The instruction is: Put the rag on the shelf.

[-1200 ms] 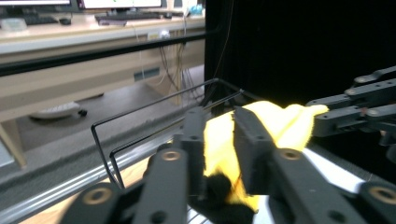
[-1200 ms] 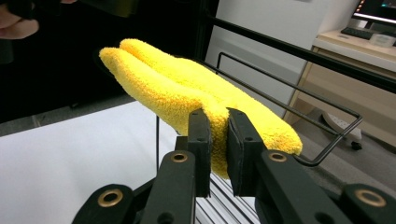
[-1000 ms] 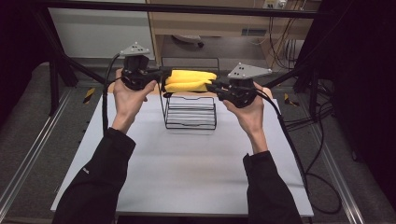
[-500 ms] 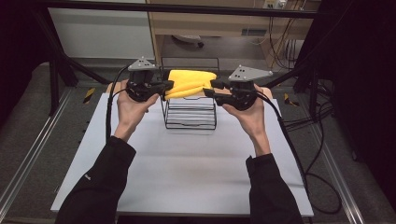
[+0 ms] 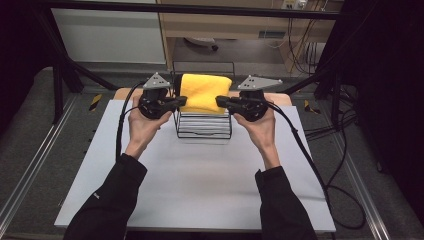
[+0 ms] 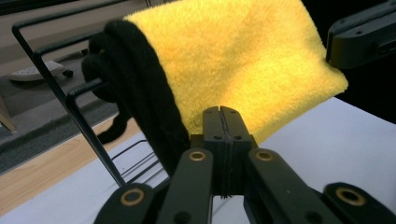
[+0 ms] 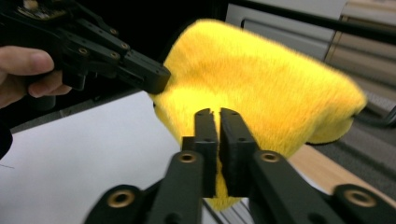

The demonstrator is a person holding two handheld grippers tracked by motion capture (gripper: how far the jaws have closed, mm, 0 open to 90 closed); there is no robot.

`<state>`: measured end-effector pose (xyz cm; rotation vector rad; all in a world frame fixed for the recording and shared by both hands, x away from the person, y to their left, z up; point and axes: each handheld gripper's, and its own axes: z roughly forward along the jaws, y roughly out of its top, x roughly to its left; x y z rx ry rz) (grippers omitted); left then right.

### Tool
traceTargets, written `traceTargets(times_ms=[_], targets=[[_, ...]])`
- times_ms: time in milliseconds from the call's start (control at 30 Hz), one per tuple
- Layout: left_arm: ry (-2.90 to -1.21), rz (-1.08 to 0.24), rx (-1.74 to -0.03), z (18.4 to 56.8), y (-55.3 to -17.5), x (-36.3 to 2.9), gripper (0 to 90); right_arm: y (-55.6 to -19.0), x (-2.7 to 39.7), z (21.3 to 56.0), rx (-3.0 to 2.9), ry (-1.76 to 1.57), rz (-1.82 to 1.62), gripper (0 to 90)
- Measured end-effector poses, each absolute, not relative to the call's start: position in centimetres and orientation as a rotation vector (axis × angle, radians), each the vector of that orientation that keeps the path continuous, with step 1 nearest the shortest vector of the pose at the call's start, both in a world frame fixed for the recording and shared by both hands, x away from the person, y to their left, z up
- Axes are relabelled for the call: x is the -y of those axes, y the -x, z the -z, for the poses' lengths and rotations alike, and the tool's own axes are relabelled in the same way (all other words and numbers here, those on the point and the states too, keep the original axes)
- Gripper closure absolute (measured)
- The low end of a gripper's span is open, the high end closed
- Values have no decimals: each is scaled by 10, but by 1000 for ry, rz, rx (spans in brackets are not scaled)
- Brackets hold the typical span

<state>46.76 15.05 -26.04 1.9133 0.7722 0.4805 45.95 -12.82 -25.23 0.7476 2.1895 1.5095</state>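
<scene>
While both hands steady it, fluffy yellow folded towel (image 5: 205, 92) drapes over black wire rack (image 5: 202, 125); left gripper (image 5: 182, 101) and right gripper (image 5: 220, 101) clamp opposite edges, keeping cloth spread.

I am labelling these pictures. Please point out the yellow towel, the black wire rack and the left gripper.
yellow towel (image 5: 205, 92), high view, middle of its top fold.
black wire rack (image 5: 202, 135), high view, lower front rim wire.
left gripper (image 5: 182, 101), high view, tips of its closed fingers at the towel's edge.
</scene>
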Motion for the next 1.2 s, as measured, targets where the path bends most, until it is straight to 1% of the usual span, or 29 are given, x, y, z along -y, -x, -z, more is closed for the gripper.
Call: traceTargets(times_ms=[133,300,500,567,600,633,667,800,867,933,1033,1100,1200], targets=[[-1914,-483,-778,267,-470,-150,897,-465,127,266,-2202,-810,-1435,900],[-1901,-488,-789,270,-474,-148,896,-471,126,274,-2145,-833,-1424,899],[-1896,-503,-785,270,-471,-150,890,-468,129,274,-2118,-812,-1456,822],[-1895,-498,-783,270,-469,-152,854,-462,132,270,-2105,-797,-1472,771],[-1893,-495,-785,269,-467,-154,854,-462,132,270,-2105,-797,-1472,771],[-1901,-501,-787,268,-463,-157,823,-459,134,268,-2100,-799,-1486,750],[-1902,-497,-789,268,-460,-160,785,-455,137,265,-2097,-801,-1515,695],[-1931,-492,-783,271,-449,-169,657,-444,147,260,-2086,-831,-1530,536],[-1942,-487,-787,275,-443,-174,592,-440,153,260,-2072,-853,-1554,438],[-1949,-475,-794,280,-438,-180,518,-435,159,261,-2054,-877,-1559,368],[-1957,-464,-796,289,-429,-190,424,-430,168,264,-2047,-906,-1558,292],[-1964,-468,-793,295,-424,-196,373,-427,174,267,-2055,-923,-1557,246],[-1964,-441,-801,307,-417,-205,300,-422,181,273,-2066,-945,-1554,188]])
